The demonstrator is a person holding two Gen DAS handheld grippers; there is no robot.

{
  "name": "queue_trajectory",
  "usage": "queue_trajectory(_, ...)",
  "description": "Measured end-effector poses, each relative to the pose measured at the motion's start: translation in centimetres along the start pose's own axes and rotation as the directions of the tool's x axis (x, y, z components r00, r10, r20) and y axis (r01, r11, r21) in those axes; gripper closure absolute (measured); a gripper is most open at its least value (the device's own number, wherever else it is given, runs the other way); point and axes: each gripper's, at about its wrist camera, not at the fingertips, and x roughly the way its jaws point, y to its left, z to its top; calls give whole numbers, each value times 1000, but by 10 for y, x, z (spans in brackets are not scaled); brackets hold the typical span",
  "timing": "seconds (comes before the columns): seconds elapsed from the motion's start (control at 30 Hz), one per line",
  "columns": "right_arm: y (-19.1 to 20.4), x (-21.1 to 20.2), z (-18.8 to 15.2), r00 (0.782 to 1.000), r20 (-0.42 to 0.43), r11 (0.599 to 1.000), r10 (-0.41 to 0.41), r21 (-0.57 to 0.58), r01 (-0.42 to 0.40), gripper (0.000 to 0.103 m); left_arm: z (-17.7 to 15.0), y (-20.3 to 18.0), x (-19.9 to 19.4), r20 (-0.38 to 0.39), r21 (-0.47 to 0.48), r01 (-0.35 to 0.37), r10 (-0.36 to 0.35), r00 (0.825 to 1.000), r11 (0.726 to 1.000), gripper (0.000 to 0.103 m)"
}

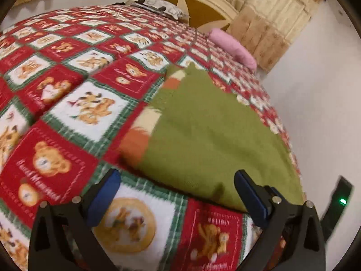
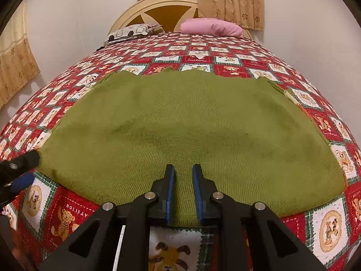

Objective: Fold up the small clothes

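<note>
A small olive-green knit garment (image 2: 180, 124) lies flat on the bed, with orange and cream cuffs (image 1: 144, 133) showing at its left side in the left wrist view, where the garment (image 1: 214, 131) fills the middle. My left gripper (image 1: 177, 180) is open and empty, just short of the garment's near left corner; it also shows at the left edge of the right wrist view (image 2: 24, 169). My right gripper (image 2: 183, 171) is over the garment's near hem, jaws a narrow gap apart with the green cloth showing between them; no cloth is pinched.
The bed is covered by a red, white and green teddy-bear blanket (image 2: 67, 214). A pink pillow (image 2: 212, 27) and a grey patterned pillow (image 2: 130, 31) lie by the cream headboard (image 2: 158, 6). Beige curtains (image 2: 230, 0) hang behind. The bed's right edge drops to a white floor (image 1: 315, 113).
</note>
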Motion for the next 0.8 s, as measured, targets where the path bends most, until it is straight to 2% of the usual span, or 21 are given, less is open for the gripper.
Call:
queue_trajectory(0.03, 0, 0, 0, 1000, 0, 1000, 1, 1, -1, 86, 6, -2, 5, 19, -13, 21, -20, 1000, 1000, 1)
queue_trajectory(0.13, 0, 0, 0, 1000, 0, 1000, 1, 1, -1, 86, 24, -5, 19, 13, -66, 53, -53, 999, 996, 3)
queue_trajectory(0.23, -1, 0, 0, 1000, 0, 1000, 3, 2, -3, 86, 34, -10, 25, 8, -65, 69, -68, 998, 996, 44)
queue_trajectory(0.27, 0, 0, 0, 1000, -1, 1000, 3, 3, -3, 86, 33, -11, 26, 11, -59, 61, -61, 998, 996, 51)
queue_trajectory(0.3, 0, 0, 0, 1000, -1, 1000, 2, 1, -2, 86, 32, -12, 27, 14, -45, 45, -44, 999, 998, 66)
queue_trajectory(0.33, 0, 0, 0, 1000, -1, 1000, 2, 1, -2, 86, 30, -11, 26, 14, -38, 39, -39, 999, 999, 75)
queue_trajectory(0.47, -1, 0, 0, 1000, -1, 1000, 2, 2, -2, 86, 25, -7, 29, 21, -23, 16, -15, 1000, 1000, 75)
queue_trajectory(0.53, -1, 0, 0, 1000, -1, 1000, 3, 2, -3, 86, 28, -16, 25, 37, 16, 9, -10, 999, 1000, 77)
queue_trajectory(0.67, 0, 1, 1, 1000, -10, 1000, 6, 5, -6, 86, 29, -32, 13, 81, 84, 60, -67, 994, 995, 81)
queue_trajectory(0.8, 4, -5, 17, 1000, -17, 1000, 22, -13, -22, 86, 27, -25, 15, 81, 76, 63, -69, 994, 995, 81)
